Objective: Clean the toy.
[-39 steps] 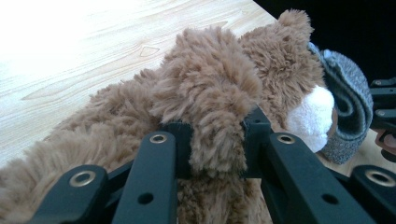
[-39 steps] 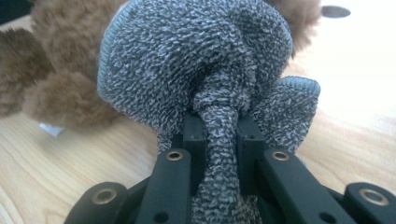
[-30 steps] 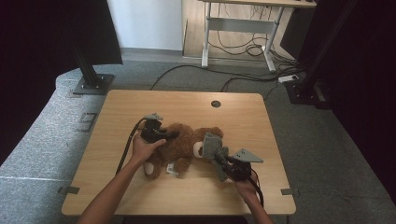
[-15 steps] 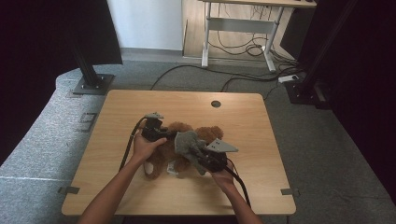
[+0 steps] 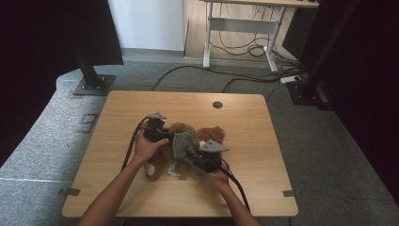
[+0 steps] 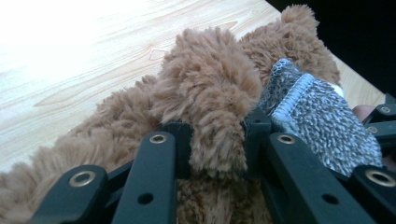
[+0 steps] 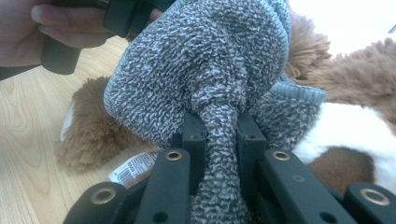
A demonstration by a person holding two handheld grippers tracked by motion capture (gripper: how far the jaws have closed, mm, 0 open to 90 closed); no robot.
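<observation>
Nearest to us, at about six o'clock on the table [image 5: 117,188], our right gripper [image 5: 192,156] has its jaws pinching a gathered fold of the grey knitted garment [image 7: 205,65]; in the right gripper view the cloth bunches into a thick rope between the two black fingers. Just beyond it, toward nine o'clock, our left gripper [image 5: 160,134] is clamped on a tuft of the brown teddy bear [image 6: 210,84], what looks like a limb or an ear, though we cannot tell which. The bear lies at the middle of the table, slightly toward our side, with the garment draped over its centre

We judge the step in hand to be dressing the bear: one tool steadies the toy while the other draws the knit over it. The next move, as we see it, calls for the right gripper to pull the garment on along the body while the left keeps the bear from sliding; a firm, slow pull should do, as the knit will stretch and snag on the fur

The bear's long axis runs roughly from seven o'clock to one o'clock in the high view, a white-tipped end [image 5: 149,170] near us and a rounded brown end [image 5: 214,134] farther off. A small white label [image 7: 133,168] shows beneath the garment. Beyond the bear the tabletop carries a round cable hole [image 5: 217,104] at twelve o'clock
</observation>
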